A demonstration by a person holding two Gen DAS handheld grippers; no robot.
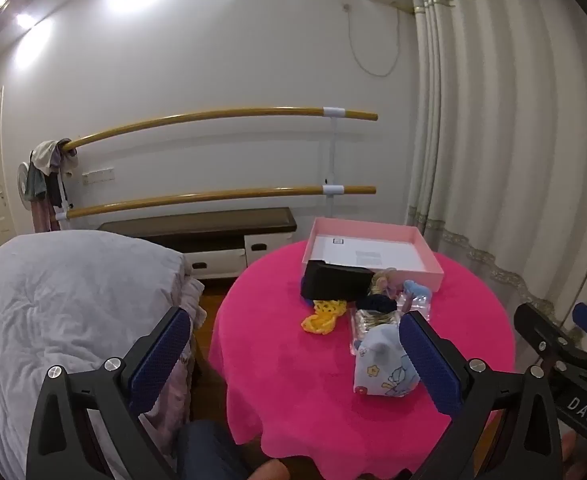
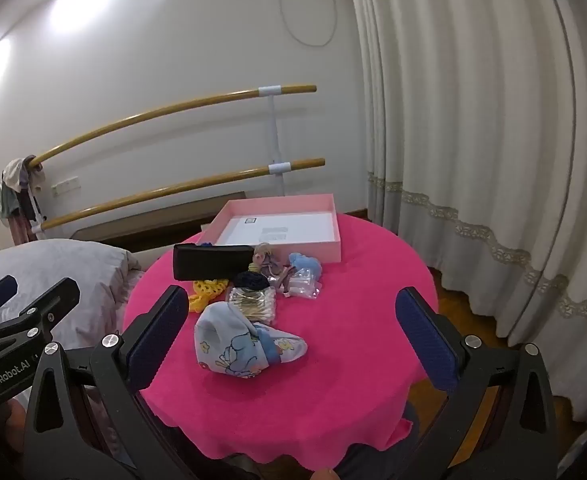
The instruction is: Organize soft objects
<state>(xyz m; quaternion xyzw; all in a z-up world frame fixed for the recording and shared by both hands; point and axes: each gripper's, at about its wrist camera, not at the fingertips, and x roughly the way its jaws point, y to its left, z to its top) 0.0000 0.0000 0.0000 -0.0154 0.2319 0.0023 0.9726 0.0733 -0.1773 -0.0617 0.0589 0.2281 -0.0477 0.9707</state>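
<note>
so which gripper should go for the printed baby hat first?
Probably right. The printed baby hat lies between the right gripper jaws; in the left wrist view it sits beside one jaw of the left gripper. Both open, empty.

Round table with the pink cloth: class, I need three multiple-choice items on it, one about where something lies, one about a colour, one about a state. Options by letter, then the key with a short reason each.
1. Where does the pink box sit on the table?
A. At the far side, behind the pile of small things
B. At the near edge, in front of the blue cartoon-print cloth
C. On the floor beside the table

2. What colour is the crocheted piece beside the black case?
A. Green
B. Yellow
C. White

3. How is the right gripper?
A. Shut on the cloth
B. Shut on nothing
C. Open, holding nothing

Key:
1 A: the box stands beyond the pile, towards the wall.
2 B: the piece is yellow in both views.
3 C: its blue pads stand wide apart, with the blue cartoon-print cloth lying untouched on the table.
</note>
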